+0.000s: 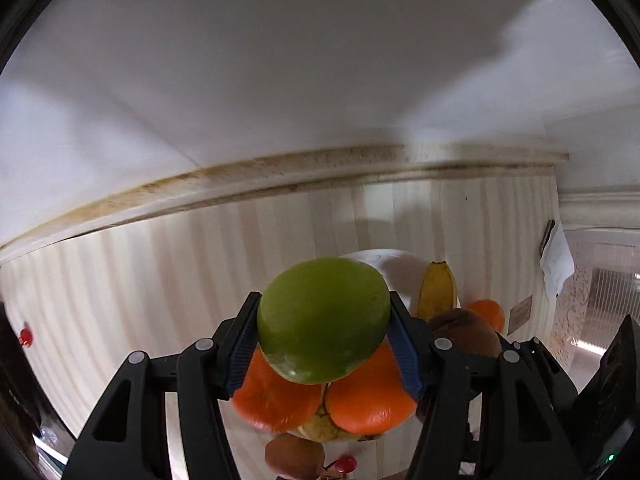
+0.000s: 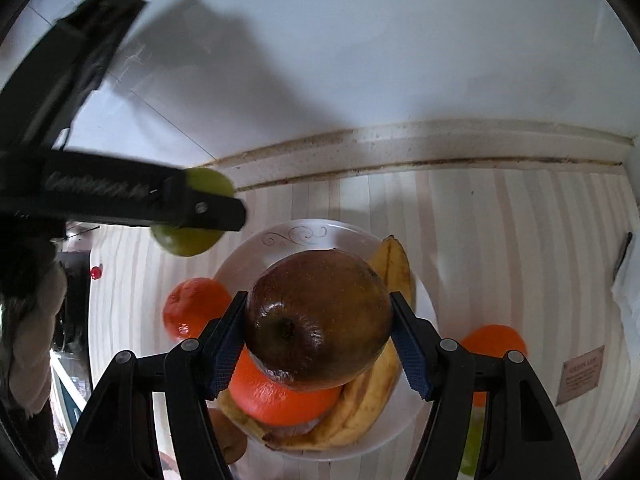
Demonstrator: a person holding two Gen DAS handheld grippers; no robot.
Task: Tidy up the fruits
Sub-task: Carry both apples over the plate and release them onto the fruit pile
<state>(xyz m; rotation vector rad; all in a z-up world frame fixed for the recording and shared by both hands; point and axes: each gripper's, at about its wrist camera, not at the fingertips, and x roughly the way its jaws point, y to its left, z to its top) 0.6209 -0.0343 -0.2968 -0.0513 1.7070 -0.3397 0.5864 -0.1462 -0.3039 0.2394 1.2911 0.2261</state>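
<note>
Striped tablecloth (image 2: pixel 500 240) under white wall (image 2: pixel 400 40); small card (image 2: pixel 581 374) lying flat near right edge; white cloth (image 1: pixel 557 260) hanging.

green apple (image 1: pixel 323 320) pinched between the left gripper (image 1: pixel 324 344) pads, carried above the white plate (image 2: pixel 248 256). dark reddish-brown apple (image 2: pixel 318 320) clamped in the right gripper (image 2: pixel 318 344), stem pit facing the camera, right over an orange (image 2: pixel 280 400) and bananas (image 2: pixel 372 396) on that plate.
</note>
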